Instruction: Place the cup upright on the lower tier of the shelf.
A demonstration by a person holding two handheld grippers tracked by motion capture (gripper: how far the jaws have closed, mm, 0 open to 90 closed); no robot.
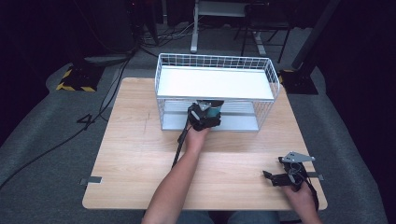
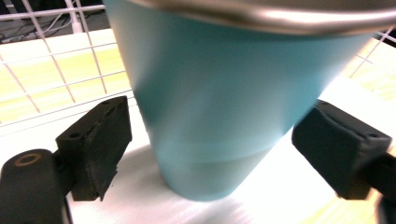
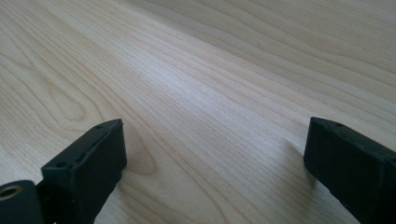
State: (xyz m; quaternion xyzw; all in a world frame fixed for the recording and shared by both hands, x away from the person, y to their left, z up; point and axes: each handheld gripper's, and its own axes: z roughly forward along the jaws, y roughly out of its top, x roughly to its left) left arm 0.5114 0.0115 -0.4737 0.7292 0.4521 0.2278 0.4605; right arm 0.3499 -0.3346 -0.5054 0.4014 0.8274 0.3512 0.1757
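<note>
Teal cup [image 2: 219,107] is being straddled, ungripped, by spread left gripper [image 2: 212,149] jaws inside wire rack [image 1: 161,79]; tipping risked if nudged; right gripper [image 3: 212,163] jaws also spread.

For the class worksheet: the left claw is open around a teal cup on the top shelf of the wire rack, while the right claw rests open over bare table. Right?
Not quite. The high view shows the left claw and cup at the rack's lower shelf, under the white top shelf. The rest holds: right claw open over table.
</note>
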